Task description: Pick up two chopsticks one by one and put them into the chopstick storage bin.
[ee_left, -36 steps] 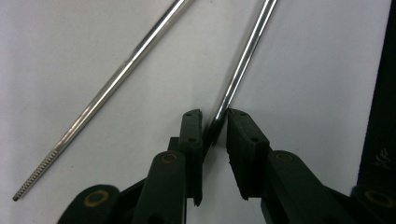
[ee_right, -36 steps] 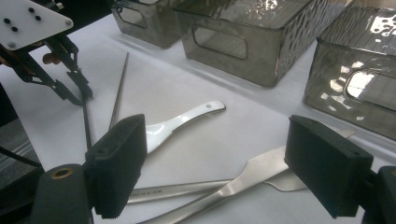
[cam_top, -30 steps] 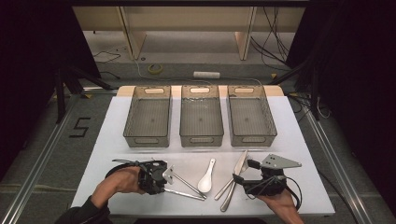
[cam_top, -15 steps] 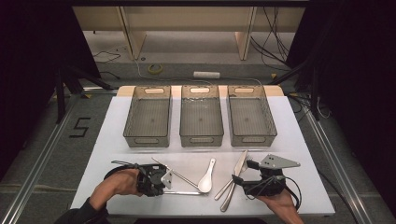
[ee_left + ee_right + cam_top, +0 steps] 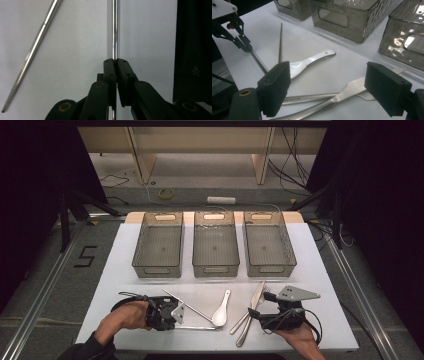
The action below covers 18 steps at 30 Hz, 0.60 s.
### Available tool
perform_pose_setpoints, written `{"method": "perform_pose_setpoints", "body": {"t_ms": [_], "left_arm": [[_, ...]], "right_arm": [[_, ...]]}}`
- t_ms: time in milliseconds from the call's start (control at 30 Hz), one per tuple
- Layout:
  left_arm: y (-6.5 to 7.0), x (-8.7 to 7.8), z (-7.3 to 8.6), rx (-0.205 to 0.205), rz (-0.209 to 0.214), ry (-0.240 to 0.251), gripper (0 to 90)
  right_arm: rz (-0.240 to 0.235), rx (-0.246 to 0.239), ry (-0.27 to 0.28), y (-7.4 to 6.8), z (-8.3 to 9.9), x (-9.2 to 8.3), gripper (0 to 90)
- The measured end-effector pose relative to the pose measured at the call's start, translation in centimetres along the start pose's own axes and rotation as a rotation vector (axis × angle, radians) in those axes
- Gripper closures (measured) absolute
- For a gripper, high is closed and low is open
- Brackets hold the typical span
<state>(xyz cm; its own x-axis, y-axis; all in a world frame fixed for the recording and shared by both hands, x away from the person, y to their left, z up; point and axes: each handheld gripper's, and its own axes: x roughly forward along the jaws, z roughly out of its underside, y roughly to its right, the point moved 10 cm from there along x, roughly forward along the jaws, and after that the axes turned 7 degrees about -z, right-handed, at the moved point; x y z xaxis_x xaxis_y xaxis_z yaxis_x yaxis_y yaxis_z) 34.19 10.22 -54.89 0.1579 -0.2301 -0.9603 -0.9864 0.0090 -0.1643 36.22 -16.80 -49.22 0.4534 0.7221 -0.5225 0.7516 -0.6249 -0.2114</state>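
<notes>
high view: left tool (image 5: pixel 176 312) pinching the near chopstick (image 5: pixel 200 328) flat on the table (image 5: pixel 320 270), 3 bins (image 5: pixel 215 245), 2 chopsticks, 1 spoon (image 5: pixel 221 309) | left gripper view: jaws just closed on the rod (image 5: pixel 115 30), so lift level | right gripper view: right tool (image 5: pixel 334 92) spread over knife (image 5: pixel 352 91) and fork (image 5: pixel 312 98)

The table (image 5: pixel 320 265) is white. Three bins (image 5: pixel 158 245) of smoky grey see-through plastic carry a fine perforated pattern on their walls. The spoon (image 5: pixel 221 309) is glossy white. The two chopsticks (image 5: pixel 114 27) are bright silver metal, one with a ribbed tip. The knife (image 5: pixel 352 91) and fork (image 5: pixel 263 297) are silver too. Both grippers' jaws are matt black with brass-coloured pivots; the right gripper (image 5: pixel 256 313) bears a pale grey plate. The floor mat looks dark grey, perhaps.
</notes>
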Motion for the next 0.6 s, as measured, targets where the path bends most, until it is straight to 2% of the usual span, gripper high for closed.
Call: {"method": "perform_pose_setpoints", "body": {"t_ms": [100,167,267,300,367,600], "left_arm": [[0.2,-0.5,-0.4,-0.007,0.019,0.024,85.9],[0.1,-0.9,-1.0,-0.022,0.009,0.045,85.9],[0.0,-1.0,-1.1,-0.024,0.01,0.041,85.9],[0.1,-1.1,-1.4,-0.05,0.01,0.065,85.9],[0.2,-1.2,-1.4,-0.04,0.022,0.062,85.9],[0.6,-2.7,-2.5,-0.036,0.035,0.114,86.0]], "right_arm": [[-0.003,0.0,-0.001,0.0,0.0,0.0,21.6],[-0.005,-0.002,-0.001,-0.1,0.0,0.0,21.5],[-0.005,-0.003,-0.002,-0.1,0.0,0.1,21.5],[-0.005,-0.003,-0.001,-0.1,0.0,0.0,21.5],[-0.005,0.001,-0.001,-0.1,0.0,0.0,21.5],[-0.006,0.003,-0.004,0.0,0.1,0.1,21.6]]}}
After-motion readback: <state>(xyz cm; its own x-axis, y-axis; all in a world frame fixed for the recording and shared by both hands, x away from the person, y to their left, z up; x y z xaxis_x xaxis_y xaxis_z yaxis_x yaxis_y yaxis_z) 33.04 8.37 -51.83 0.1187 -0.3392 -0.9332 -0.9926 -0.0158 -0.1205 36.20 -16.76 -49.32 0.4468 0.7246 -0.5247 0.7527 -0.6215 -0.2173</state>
